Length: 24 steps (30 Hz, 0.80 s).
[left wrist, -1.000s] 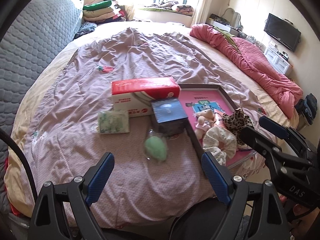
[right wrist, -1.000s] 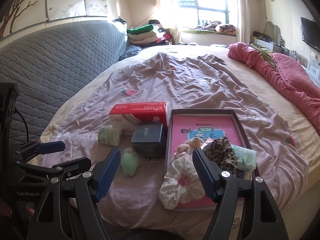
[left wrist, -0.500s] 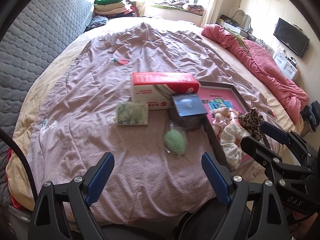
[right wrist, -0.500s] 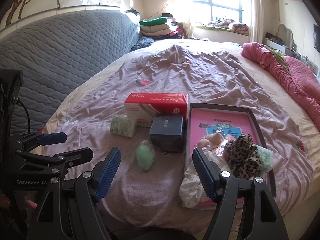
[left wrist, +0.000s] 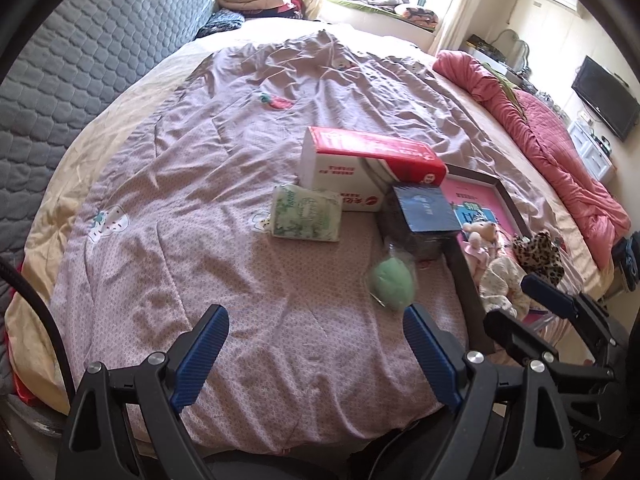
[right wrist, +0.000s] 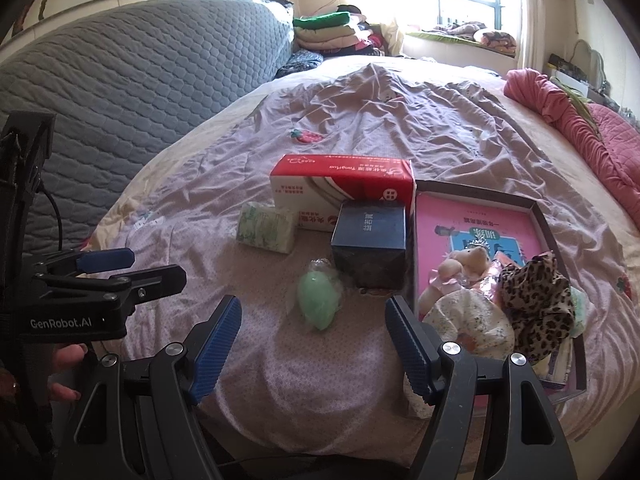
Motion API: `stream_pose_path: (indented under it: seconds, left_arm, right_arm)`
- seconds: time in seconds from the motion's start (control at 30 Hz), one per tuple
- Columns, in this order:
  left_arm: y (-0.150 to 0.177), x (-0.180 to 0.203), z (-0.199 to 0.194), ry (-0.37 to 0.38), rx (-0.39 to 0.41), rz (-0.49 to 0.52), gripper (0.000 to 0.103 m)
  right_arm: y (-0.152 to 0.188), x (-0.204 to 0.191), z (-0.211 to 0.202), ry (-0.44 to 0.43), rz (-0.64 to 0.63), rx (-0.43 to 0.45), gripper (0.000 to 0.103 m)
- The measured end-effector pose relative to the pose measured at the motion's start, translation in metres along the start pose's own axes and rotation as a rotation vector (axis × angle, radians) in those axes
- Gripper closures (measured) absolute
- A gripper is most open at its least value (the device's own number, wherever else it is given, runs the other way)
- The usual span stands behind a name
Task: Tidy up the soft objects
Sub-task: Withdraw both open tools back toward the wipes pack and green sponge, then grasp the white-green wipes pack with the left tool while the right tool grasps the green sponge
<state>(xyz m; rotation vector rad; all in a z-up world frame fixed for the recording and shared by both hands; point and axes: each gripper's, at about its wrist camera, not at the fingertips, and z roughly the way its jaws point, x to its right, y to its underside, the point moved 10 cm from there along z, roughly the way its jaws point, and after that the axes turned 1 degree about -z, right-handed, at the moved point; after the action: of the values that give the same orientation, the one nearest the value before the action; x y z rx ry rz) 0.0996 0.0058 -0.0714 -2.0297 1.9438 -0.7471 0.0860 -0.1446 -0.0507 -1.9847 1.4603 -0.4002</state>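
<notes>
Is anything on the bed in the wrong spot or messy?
Yes. The green squishy toy in clear wrap and the small tissue pack lie loose on the bedspread, outside the tray. Inside the tray, the leopard scrunchie, floral scrunchie and little plush sit in a jumbled heap.

- "GenRobot.AI", white letters on the body of the left claw point(right wrist: 132, 266), as the right wrist view shows it.
- "TangHua" upside down along the top edge of the red and white tissue box point(right wrist: 342, 188).
- Chinese characters on the dark blue box point(right wrist: 370, 240) and the pink book cover point(right wrist: 476, 220); not legible.
</notes>
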Motion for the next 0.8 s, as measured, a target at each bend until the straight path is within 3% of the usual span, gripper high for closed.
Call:
stream_pose_path:
  seconds: [0.5, 0.8]
  left_arm:
    - [-0.024, -0.039, 0.052, 0.017, -0.049, -0.091, 0.014]
    - [-0.045, -0.051, 0.097, 0.028, -0.094, -0.023, 0.013]
  right_arm:
    - [0.002, 0.004, 0.045, -0.018, 0.034, -0.058, 0.027]
    - [0.010, 0.010, 0.079, -0.025, 0.073, -0.113, 0.027]
